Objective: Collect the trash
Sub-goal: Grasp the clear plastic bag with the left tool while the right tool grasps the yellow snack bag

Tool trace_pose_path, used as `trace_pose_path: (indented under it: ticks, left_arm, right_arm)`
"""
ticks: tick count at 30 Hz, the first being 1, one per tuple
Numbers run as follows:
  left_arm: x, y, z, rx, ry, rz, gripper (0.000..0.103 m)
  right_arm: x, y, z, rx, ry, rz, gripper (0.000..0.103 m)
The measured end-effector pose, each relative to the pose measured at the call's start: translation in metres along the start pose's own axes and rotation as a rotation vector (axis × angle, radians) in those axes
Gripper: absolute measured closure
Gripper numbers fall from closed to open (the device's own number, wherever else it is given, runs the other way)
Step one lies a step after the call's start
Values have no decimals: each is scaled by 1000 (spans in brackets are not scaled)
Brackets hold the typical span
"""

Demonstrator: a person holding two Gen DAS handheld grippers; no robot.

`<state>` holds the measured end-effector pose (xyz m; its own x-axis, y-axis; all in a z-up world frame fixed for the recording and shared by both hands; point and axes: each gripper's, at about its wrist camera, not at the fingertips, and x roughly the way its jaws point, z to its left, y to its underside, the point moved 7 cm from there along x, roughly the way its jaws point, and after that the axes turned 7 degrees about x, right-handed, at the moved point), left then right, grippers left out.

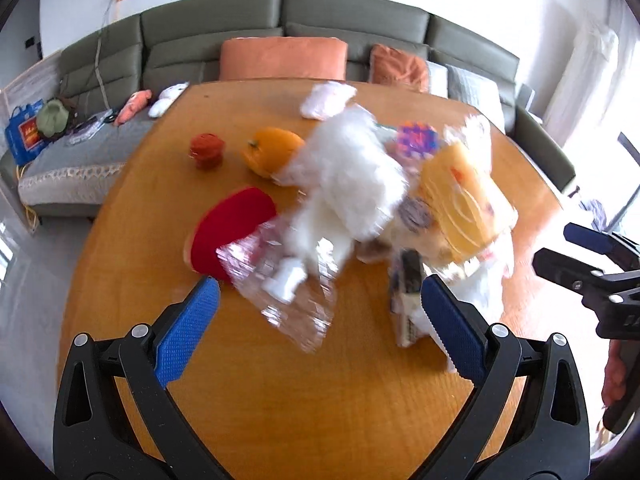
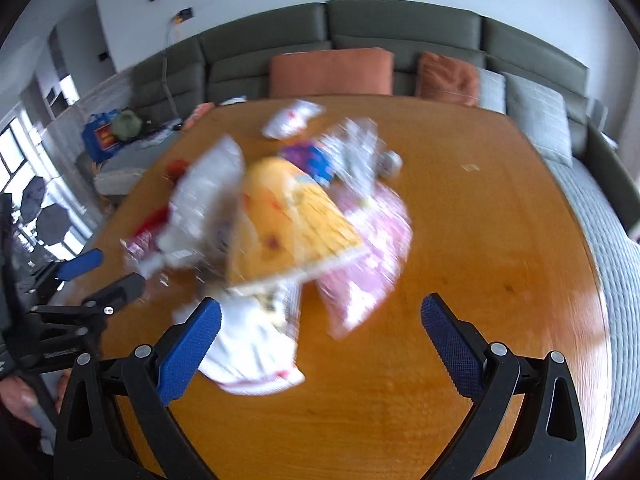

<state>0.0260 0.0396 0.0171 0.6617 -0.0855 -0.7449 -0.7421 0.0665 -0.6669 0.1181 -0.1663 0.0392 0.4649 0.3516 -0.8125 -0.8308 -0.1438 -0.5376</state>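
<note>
Trash lies heaped mid-table, blurred, just ahead of both grippers. Left gripper, jaws apart and empty, has a clear wrapper between its fingers; right gripper, also spread, seems equally near.

Orange-brown wooden table, yellow packet, pink wrapper, red disc, grey-green sofa
</note>
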Motion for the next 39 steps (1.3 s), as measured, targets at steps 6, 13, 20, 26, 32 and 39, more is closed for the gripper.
trace_pose_path:
  ticks: [6, 13, 20, 26, 32, 39]
  left_arm:
    - [4, -12, 30, -50, -11, 6, 6]
    - [19, -44, 19, 9, 59, 23, 6]
    - [67, -74, -5, 25, 134, 98, 6]
    - [103, -72, -5, -31, 172, 185, 51]
    - [79, -83, 3, -20, 167, 107, 56]
    - [44, -90, 20, -23, 154, 33, 56]
  right_arm:
    - [34, -27, 22, 2, 1, 59, 10]
    - [50, -19, 37, -31, -42, 145, 28]
    - [30, -31, 39, -46, -85, 121, 103]
    - [26, -28, 24, 21, -121, 151, 103]
    - [13, -8, 14, 83, -141, 170, 36]
    - [24, 12, 17, 168, -184, 209, 36]
